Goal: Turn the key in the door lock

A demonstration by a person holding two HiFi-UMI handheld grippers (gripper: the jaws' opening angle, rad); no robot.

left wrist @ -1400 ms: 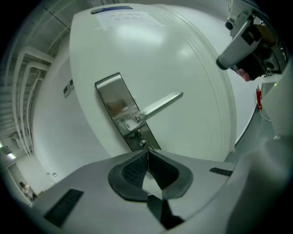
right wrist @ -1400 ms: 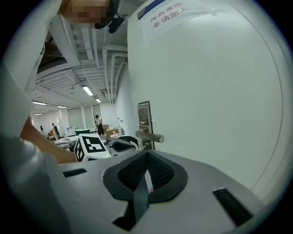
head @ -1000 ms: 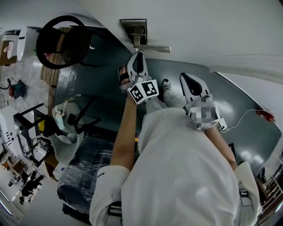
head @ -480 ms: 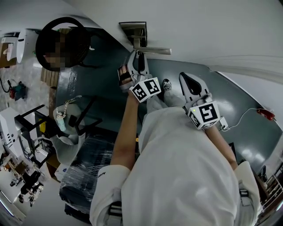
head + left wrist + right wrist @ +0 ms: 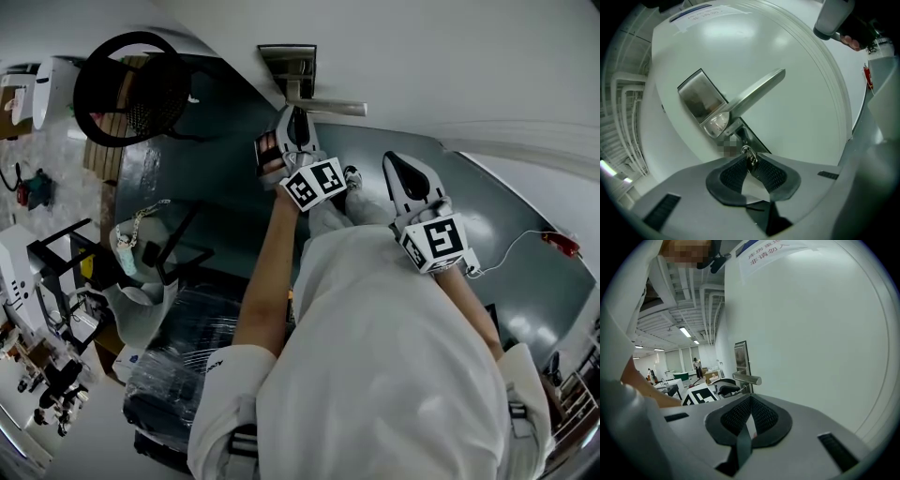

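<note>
White door (image 5: 801,103): it is filling both gripper views, and we are seeing it across the top of the head view. A paper notice (image 5: 773,251) is hanging high on it.

Dark floor (image 5: 225,150): it is running along the door's foot. A black mesh chair (image 5: 127,89) is standing off to the left, well apart from the lock.

Person in a white shirt (image 5: 394,356): standing at the door with both arms reaching forward.

Left gripper (image 5: 751,161): it is pointing at the lock, just under the lever. Its jaws have just been closing and are standing part-open. The key's head is sitting between the pad tips, and we are not seeing the pads pressing on it.

Right gripper (image 5: 750,401): it is hanging beside the left one, away from the lock and facing bare door. Its jaws are meeting at the tips with nothing between them.

Steel lock plate (image 5: 696,96): it is sitting flat on the door.

Lever handle (image 5: 754,91): it is sticking out from the plate towards the right.

Key (image 5: 750,157): it is sitting in the keyhole just below the lever's hub, with a small ring on its head.
</note>
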